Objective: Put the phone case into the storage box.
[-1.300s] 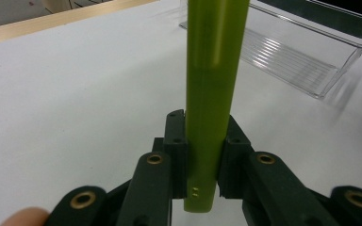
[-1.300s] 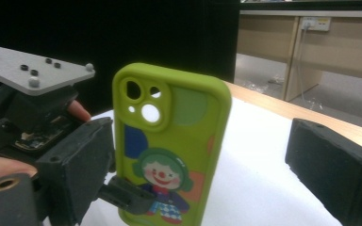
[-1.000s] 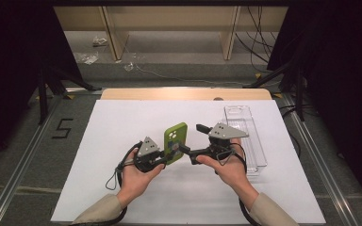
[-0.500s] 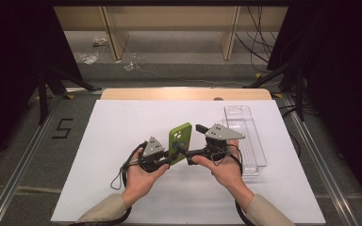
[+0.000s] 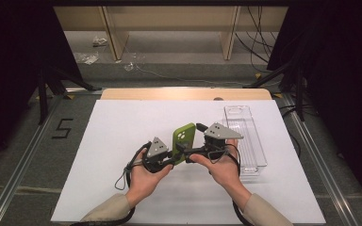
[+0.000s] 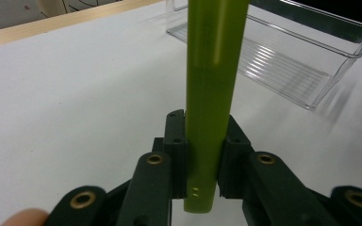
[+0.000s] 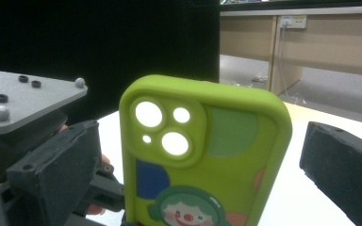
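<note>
Left tongs [image 6: 201, 155]: nearest to me. I have them clamped on the lower end of the green phone case [image 6: 212, 94], pads pressed on its two faces, the case standing upright and edge-on in the left gripper view. The bottom edge pokes out below the pads.

Right tongs [image 7: 202, 165]: spread wide. One pad [image 7: 56, 165] sits to one side of the case and the other pad [image 7: 344, 165] to the other side, both apart from it with clear gaps. They hold nothing.

Phone case: in the air above the white table [image 5: 122, 132], between my two hands in the high view [image 5: 184, 141], lifted off the surface. The right gripper view faces its printed back, with camera cutouts at the top and a clown face lower down.

Step in hand: I read this as a handover or a two-handed regrip, with the left holding steady while the right lines up around the upper part.

Next move: I judge the right tongs must straddle the case evenly and close on its long edges or faces without twisting it out of the left grip. The case is soft, so a gentle squeeze should do.

Clear tray [image 5: 245, 141]: farther off on the table, to the right of my hands, empty as far as I can tell, and likely where the case is headed.
</note>
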The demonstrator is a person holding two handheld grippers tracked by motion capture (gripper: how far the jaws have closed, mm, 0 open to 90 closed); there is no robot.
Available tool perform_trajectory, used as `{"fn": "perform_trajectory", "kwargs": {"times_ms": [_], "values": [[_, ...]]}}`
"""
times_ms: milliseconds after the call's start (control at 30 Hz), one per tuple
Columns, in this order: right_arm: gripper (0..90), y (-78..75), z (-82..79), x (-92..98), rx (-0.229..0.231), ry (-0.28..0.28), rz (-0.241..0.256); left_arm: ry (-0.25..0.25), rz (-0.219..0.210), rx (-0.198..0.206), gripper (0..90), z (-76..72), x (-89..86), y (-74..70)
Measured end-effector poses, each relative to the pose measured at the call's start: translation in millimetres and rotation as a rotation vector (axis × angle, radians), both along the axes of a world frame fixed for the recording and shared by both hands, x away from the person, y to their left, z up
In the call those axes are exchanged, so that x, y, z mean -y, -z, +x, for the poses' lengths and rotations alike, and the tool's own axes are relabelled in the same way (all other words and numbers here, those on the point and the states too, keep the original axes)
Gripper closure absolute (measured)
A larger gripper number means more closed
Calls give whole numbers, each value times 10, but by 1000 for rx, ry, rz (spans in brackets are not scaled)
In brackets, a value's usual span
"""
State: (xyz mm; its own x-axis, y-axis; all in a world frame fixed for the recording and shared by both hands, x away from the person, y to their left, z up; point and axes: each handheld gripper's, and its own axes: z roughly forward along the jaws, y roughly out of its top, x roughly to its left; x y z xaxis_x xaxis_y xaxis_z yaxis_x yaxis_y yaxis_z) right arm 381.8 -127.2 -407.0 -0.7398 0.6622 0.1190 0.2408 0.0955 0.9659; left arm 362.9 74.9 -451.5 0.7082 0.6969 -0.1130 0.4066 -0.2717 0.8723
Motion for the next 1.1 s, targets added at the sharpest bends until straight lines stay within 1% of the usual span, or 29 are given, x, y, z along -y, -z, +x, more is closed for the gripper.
{"fn": "perform_trajectory", "kwargs": {"times_ms": [100, 267, 333, 600, 767, 933, 967, 1100], "values": [[6, 4, 7, -19, -1, 2, -1, 1, 0, 1, 768, -3, 10, 0], [14, 16, 28, -22, -6, 22, -3, 4, 2, 3, 767, -13, 38, 7], [17, 22, 35, -26, -13, 21, 1, 5, 5, 6, 767, -18, 47, 7], [35, 36, 35, -53, -6, 30, 1, 2, 3, 7, 767, -22, 57, 10], [86, 37, 25, -56, 1, 52, 14, -1, -2, 7, 767, -22, 55, 12], [126, 40, 19, -56, 3, 57, 16, -6, -5, 8, 767, -17, 51, 14], [147, 43, 12, -60, 8, 60, 15, -7, -7, 4, 767, -14, 47, 17], [153, 48, 11, -64, 9, 60, 18, -8, -10, 2, 767, -13, 46, 19]]}}
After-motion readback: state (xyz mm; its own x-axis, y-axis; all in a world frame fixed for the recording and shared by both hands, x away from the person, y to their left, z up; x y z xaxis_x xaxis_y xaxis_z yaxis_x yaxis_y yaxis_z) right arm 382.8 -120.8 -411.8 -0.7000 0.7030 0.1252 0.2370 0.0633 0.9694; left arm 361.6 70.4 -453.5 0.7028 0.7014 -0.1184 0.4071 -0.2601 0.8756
